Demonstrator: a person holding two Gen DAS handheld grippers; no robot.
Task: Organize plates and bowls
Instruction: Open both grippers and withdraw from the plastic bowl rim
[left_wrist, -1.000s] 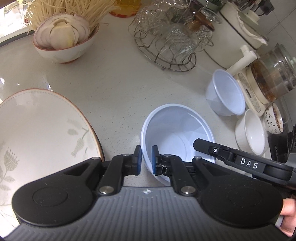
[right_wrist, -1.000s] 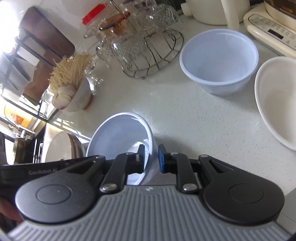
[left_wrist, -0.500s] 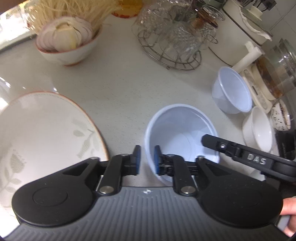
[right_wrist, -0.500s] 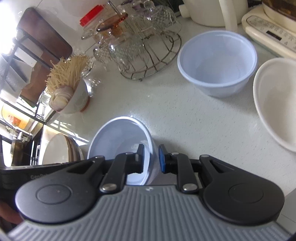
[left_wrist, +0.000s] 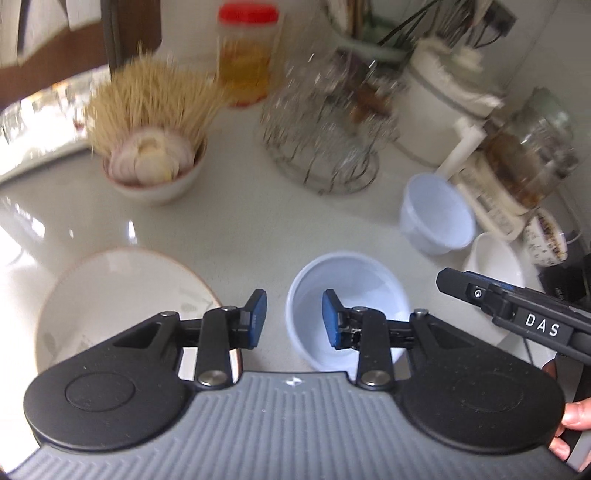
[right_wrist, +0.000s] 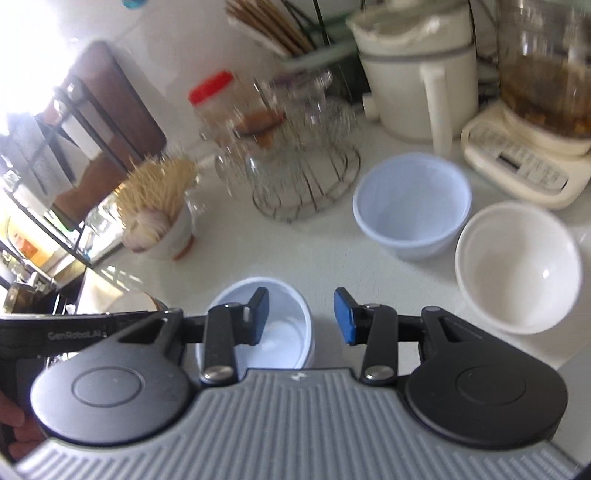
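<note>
Right now both sets of fingers are spreading apart over the pale worktop (left_wrist: 240, 229). The left gripper (left_wrist: 293, 319) straddles the near rim of a pale blue bowl (left_wrist: 365, 284) standing on the worktop, pads clear of it; the right gripper (right_wrist: 301, 319) does likewise on its far side, gripping nothing. Left of that bowl sits a large patterned plate (left_wrist: 110, 291). Further back stand a second blue bowl (right_wrist: 412, 206) and, just beside it, a white bowl (right_wrist: 517, 266).
</note>
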